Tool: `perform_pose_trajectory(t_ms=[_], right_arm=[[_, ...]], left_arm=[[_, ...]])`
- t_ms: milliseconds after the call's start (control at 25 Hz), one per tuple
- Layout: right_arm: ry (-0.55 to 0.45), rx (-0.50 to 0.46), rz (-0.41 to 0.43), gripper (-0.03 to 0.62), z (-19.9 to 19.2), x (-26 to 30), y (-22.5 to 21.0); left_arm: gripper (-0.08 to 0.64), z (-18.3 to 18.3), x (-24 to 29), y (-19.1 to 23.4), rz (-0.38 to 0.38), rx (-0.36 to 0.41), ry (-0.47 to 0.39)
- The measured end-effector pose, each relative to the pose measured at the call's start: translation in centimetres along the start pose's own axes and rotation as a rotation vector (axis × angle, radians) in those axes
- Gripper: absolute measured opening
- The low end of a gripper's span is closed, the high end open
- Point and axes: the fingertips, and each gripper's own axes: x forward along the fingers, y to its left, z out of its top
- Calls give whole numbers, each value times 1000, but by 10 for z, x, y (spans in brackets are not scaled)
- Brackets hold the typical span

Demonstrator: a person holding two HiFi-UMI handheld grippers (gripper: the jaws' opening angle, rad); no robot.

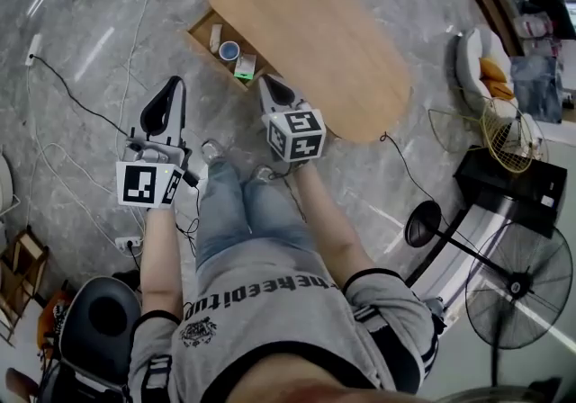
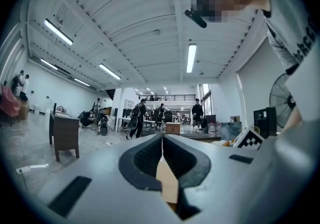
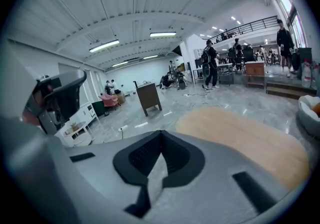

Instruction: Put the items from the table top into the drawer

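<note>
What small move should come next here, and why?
Probably nudge the open drawer shut with the right gripper: the table top looks bare, small items already lie in the drawer, and both it and the left gripper are shut, empty.

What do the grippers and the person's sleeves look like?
Both the left gripper and right gripper are light grey, tapering to black-padded tongs. Each carries a white cube with black square markers. The sleeves are short, grey, black-edged.
</note>
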Motion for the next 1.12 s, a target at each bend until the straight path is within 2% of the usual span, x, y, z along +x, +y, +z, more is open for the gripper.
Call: perform_pose_trajectory(t_ms=[560,1120], right_arm=[[-139,-191,-3,3,74,-78,25],[-325,-276,5,3,134,-152,44]], left_arm=[[11,47,-25,-24,44,1,-18],[11,88,-50,-43,74,35,-114]])
